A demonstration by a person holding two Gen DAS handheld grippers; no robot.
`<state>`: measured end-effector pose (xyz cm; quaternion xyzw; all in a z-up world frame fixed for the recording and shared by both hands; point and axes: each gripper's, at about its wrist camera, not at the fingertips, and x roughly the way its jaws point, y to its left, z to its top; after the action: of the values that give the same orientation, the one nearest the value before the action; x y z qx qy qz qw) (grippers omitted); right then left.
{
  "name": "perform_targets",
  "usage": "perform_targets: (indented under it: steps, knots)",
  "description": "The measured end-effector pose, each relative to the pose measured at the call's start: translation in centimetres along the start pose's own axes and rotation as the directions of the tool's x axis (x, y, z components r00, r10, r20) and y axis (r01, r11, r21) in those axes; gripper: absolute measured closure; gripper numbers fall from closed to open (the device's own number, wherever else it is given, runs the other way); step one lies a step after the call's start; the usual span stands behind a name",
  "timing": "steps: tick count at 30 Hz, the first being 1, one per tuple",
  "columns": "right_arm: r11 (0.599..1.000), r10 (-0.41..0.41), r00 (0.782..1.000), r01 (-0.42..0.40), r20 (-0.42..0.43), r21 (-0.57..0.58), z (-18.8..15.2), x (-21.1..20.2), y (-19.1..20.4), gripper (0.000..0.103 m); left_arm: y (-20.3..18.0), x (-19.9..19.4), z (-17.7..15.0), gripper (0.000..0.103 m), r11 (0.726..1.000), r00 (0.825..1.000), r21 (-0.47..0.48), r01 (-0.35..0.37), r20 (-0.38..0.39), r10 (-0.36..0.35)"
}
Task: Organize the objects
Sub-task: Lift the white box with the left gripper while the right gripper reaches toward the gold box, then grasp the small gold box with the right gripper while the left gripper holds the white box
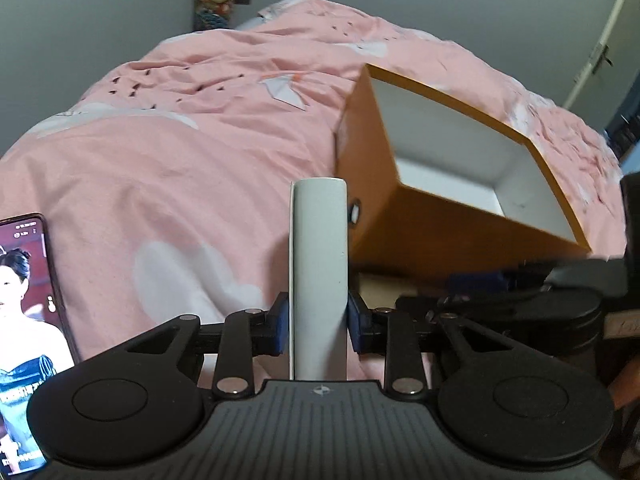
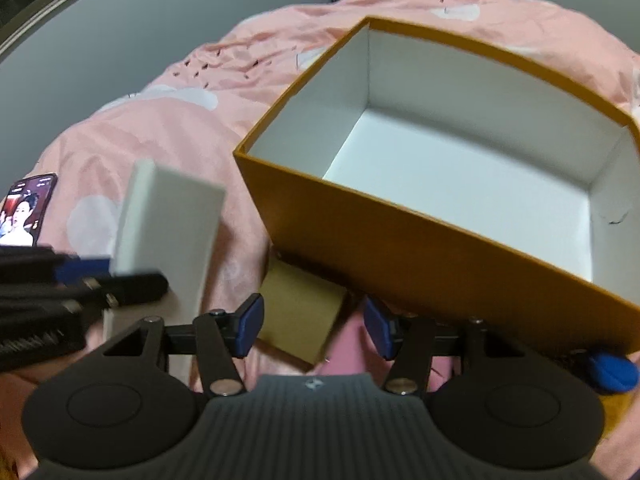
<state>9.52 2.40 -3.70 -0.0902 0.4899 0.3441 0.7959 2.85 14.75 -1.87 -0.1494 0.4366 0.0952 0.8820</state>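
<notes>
Left tool point(image 1: 319, 326) clamping upright white box point(image 1: 319, 264), raised over bed point(image 1: 160, 168).

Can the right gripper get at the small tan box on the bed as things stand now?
Probably yes. The right gripper is open and empty, and the small tan box lies just ahead between its fingers. The orange box overhangs the tan box's far edge, which may crowd the approach.

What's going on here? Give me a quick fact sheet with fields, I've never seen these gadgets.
Setting: bed with pink quilt
Left hand-held gripper: shut on a white box, held upright
Right hand-held gripper: open, holding nothing, above a tan box
Orange box: open top, white inside, nothing visible in it
Phone: screen lit, lying at the left
</notes>
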Motion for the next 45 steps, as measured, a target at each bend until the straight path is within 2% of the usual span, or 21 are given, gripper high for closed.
perform_targets:
  steps: [5, 8, 16, 18, 24, 26, 27, 28, 31, 33, 35, 36, 37, 38, 42, 44, 45]
  knots:
    - [0.999, -0.023, 0.998, 0.024, -0.055, 0.032, 0.6, 2.4, 0.4, 0.037, 0.4, 1.2, -0.1, 0.070, 0.999, 1.000, -0.034, -0.009, 0.010, 0.009]
    - [0.999, -0.040, 0.997, 0.042, -0.059, 0.029, 0.7, 3.2, 0.6, 0.032, 0.7, 1.6, -0.3, 0.070, 0.999, 1.000, -0.046, 0.002, 0.008, -0.002]
    - [0.999, -0.036, 0.998, 0.037, -0.059, 0.007, 1.0, 4.8, 1.2, 0.032, 1.7, 2.4, -0.2, 0.070, 0.997, 1.000, -0.079, 0.020, -0.001, -0.020]
    - [1.000, -0.015, 0.996, 0.017, -0.091, 0.015, 0.7, 5.2, 1.4, 0.034, 1.9, 2.4, -0.3, 0.070, 0.996, 1.000, -0.086, 0.022, -0.004, -0.022]
    - [1.000, -0.002, 0.998, 0.004, -0.065, 0.030, -0.1, 4.0, 1.0, 0.035, 1.9, 2.2, -0.3, 0.071, 0.996, 1.000, -0.083, 0.028, 0.004, -0.027]
    - [1.000, 0.007, 0.999, -0.006, -0.043, 0.023, -0.2, 2.8, 1.2, 0.040, 1.7, 1.6, -0.4, 0.071, 0.996, 0.999, -0.078, 0.036, 0.014, -0.035]
    - [1.000, -0.004, 1.000, 0.004, -0.015, 0.010, -0.3, 1.8, 1.3, 0.055, 1.6, 1.1, -0.4, 0.071, 0.997, 0.999, -0.072, 0.042, 0.023, -0.040]
    - [1.000, 0.001, 1.000, -0.001, 0.002, 0.001, -0.3, 0.8, 1.4, 0.095, 1.3, 0.4, -0.4, 0.071, 0.997, 0.998, -0.062, 0.048, 0.039, -0.045]
    - [1.000, 0.018, 0.999, -0.018, 0.040, 0.000, -0.1, -1.5, 1.1, 0.098, 0.4, -1.3, -0.2, 0.070, 0.997, 0.994, -0.028, 0.065, 0.085, -0.063]
    - [1.000, 0.017, 0.999, -0.017, 0.044, 0.006, 0.0, -2.1, 0.9, 0.096, -0.1, -1.6, -0.1, 0.071, 0.998, 0.994, -0.018, 0.058, 0.092, -0.056]
    - [0.999, 0.026, 0.999, -0.028, 0.033, 0.035, -0.1, -2.0, 0.6, 0.088, -0.2, -1.5, -0.1, 0.071, 0.999, 0.996, -0.019, 0.026, 0.089, -0.024]
    - [0.998, 0.031, 0.999, -0.033, 0.030, 0.045, -0.1, -1.9, 0.6, 0.080, -0.1, -1.5, -0.1, 0.071, 1.000, 0.996, -0.022, 0.009, 0.088, -0.007]
    - [0.998, 0.028, 0.999, -0.030, 0.029, 0.050, -0.3, -1.7, 0.5, 0.062, 0.1, -1.3, -0.1, 0.070, 1.000, 0.996, -0.026, -0.009, 0.087, 0.011]
    - [0.998, 0.020, 0.999, -0.022, 0.026, 0.052, -0.4, -1.6, 0.4, 0.056, 0.4, -1.1, -0.1, 0.071, 0.999, 0.996, -0.034, -0.029, 0.081, 0.031]
    - [0.998, 0.028, 1.000, -0.028, -0.001, 0.055, -1.0, -0.7, 0.3, 0.053, 1.2, -0.3, -0.2, 0.071, 0.997, 0.997, -0.061, -0.041, 0.064, 0.045]
    - [0.999, 0.025, 1.000, -0.025, -0.015, 0.032, -1.0, -0.1, 0.6, 0.041, 1.3, 0.1, -0.2, 0.071, 0.998, 0.998, -0.064, -0.030, 0.060, 0.034]
    - [1.000, 0.020, 1.000, -0.019, -0.019, 0.017, -1.0, 0.3, 0.9, 0.038, 1.3, 0.3, -0.2, 0.070, 0.998, 0.998, -0.064, -0.026, 0.057, 0.030]
